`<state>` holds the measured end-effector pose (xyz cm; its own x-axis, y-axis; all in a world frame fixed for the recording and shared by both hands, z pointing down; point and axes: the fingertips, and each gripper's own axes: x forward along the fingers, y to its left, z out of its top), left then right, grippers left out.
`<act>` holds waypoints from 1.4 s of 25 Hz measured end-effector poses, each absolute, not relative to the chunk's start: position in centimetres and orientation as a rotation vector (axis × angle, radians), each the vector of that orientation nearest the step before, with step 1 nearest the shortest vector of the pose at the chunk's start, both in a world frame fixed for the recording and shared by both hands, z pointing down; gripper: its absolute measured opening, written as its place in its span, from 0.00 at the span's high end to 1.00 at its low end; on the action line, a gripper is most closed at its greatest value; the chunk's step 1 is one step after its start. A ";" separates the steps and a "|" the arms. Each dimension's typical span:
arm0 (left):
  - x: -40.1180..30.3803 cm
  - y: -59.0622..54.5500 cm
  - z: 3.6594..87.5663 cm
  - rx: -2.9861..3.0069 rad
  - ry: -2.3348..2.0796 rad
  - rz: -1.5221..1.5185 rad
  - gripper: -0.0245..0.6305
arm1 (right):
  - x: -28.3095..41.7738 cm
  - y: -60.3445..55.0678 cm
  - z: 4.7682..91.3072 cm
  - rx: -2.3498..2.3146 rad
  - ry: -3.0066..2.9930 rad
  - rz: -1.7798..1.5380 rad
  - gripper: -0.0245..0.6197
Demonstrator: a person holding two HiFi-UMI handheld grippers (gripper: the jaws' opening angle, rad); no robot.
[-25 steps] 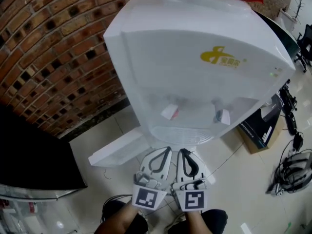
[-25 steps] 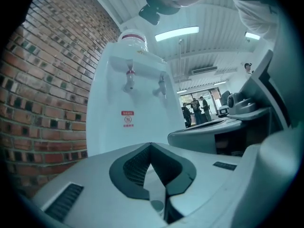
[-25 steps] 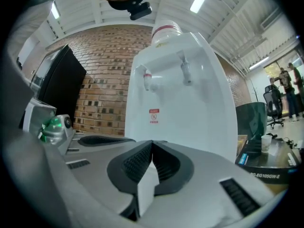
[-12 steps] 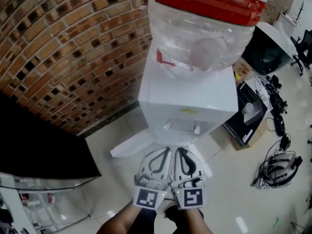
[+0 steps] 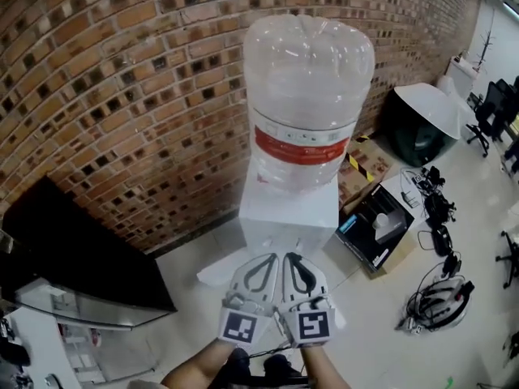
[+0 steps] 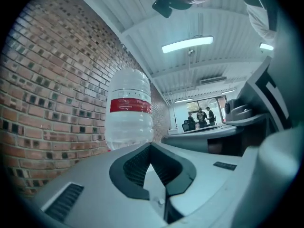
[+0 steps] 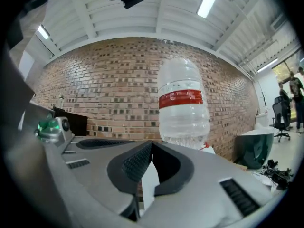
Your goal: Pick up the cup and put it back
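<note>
Much more of the water dispenser [image 5: 288,209] is seen now than a second ago, and its big bottle [image 5: 308,104] is shown whole, standing upright. The left gripper [image 5: 272,259] and the right gripper [image 5: 290,259] are held shut and empty, side by side, just in front of the dispenser. No cup is seen, so its place and which way it points cannot be told. The pick-up is judged not yet begun.

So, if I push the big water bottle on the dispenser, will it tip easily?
Possibly. The water bottle looks empty, so it is probably light. It stands tall on the dispenser, so a push near its top might rock it.
</note>
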<state>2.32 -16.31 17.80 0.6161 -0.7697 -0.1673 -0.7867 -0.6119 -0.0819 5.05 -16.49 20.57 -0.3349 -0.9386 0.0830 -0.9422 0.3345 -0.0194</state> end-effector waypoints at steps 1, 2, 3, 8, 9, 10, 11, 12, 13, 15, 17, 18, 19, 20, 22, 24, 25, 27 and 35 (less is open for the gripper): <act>2.3 -16.0 16.8 -2.679 1.315 0.183 0.97 | 5.2 -16.2 19.6 1.773 -2.523 0.090 0.95; 2.2 -15.7 15.9 -2.667 1.329 0.193 0.97 | 5.3 -15.9 18.8 1.771 -2.529 0.084 0.95; 2.1 -15.4 15.2 -2.655 1.345 0.205 0.97 | 5.4 -15.7 17.9 1.777 -2.542 0.083 0.95; 1.8 -13.5 13.6 -2.603 1.389 0.197 0.97 | 4.8 -14.1 14.8 1.737 -2.603 0.043 0.95; 1.8 -12.9 13.2 -2.594 1.385 0.208 0.97 | 4.8 -13.6 14.7 1.729 -2.606 0.042 0.95; 1.7 -12.4 12.9 -2.595 1.384 0.219 0.97 | 4.8 -13.0 14.9 1.726 -2.607 0.048 0.95; 1.6 -11.8 12.6 -2.603 1.386 0.230 0.97 | 4.7 -12.3 14.9 1.731 -2.610 0.058 0.95; 1.3 -11.3 12.4 -2.613 1.390 0.235 0.97 | 4.6 -11.6 14.9 1.735 -2.614 0.067 0.95; 0.9 -10.7 12.3 -2.620 1.394 0.233 0.97 | 4.3 -10.8 14.7 1.736 -2.621 0.073 0.95; -0.2 -9.3 11.7 -2.616 1.394 0.235 0.97 | 3.5 -9.1 14.1 1.727 -2.642 0.066 0.95; -1.4 -7.6 11.2 -2.618 1.382 0.248 0.97 | 2.5 -7.2 13.6 1.718 -2.645 0.032 0.95; -2.0 -6.7 11.1 -2.627 1.370 0.250 0.97 | 2.0 -6.2 13.3 1.731 -2.634 0.017 0.95; -2.6 -5.7 11.0 -2.637 1.352 0.255 0.97 | 1.4 -5.1 13.0 1.757 -2.621 0.008 0.95; -3.1 -4.6 10.8 -2.644 1.330 0.265 0.97 | 0.8 -3.9 12.8 1.788 -2.608 0.005 0.95; -4.4 -2.2 10.5 -2.653 1.282 0.293 0.97 | -0.4 -1.6 12.7 1.832 -2.578 0.000 0.95; -5.8 0.1 10.6 -2.680 1.262 0.302 0.97 | -1.7 0.7 13.0 1.854 -2.539 -0.006 0.95; -6.5 1.1 10.7 -2.696 1.261 0.299 0.97 | -2.2 1.6 13.0 1.872 -2.531 0.006 0.95; -8.0 2.5 11.0 -2.716 1.263 0.288 0.97 | -3.3 3.0 12.8 1.906 -2.533 0.036 0.95; -9.8 6.6 9.5 -2.726 1.216 0.341 0.97 | -5.5 7.3 11.6 1.917 -2.497 0.094 0.96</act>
<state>-9.80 6.64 9.55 0.6483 -0.7155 -0.2604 -0.7465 -0.6646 -0.0325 -5.45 7.30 11.61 -0.2589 -0.9654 0.0302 -0.9650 0.2572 -0.0516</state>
